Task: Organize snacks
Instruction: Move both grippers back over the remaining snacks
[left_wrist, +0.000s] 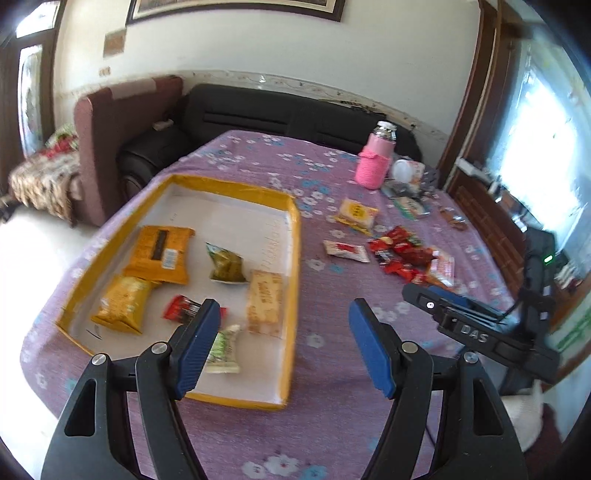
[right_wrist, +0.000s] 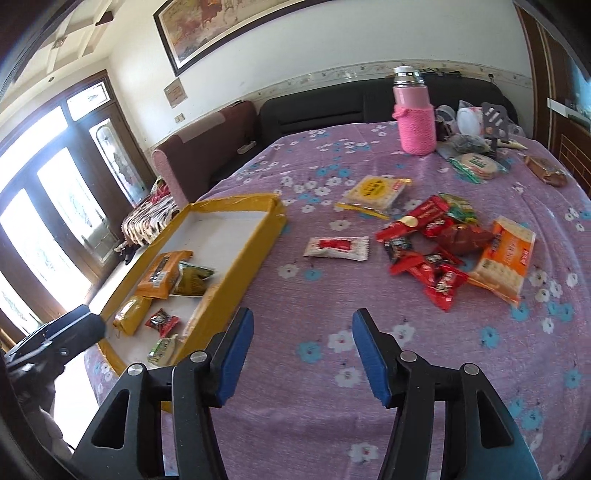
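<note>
You are working partway through the sorting: several packets are already lying in the yellow tray, while the loose pile of red snacks and the orange cracker pack are still waiting on the purple flowered worktop, well apart from the tray. Your left claw is hanging released and empty over the tray's near right corner, jaws spread wide. Your right claw is also spread and holding nothing, hovering over bare cloth just beside the tray. The white-and-red sachet is lying nearest ahead of it, alone between the tray and the pile. The likely next move is reaching the right claw forward, lowering over that flat sachet and pinching it by an edge.
</note>
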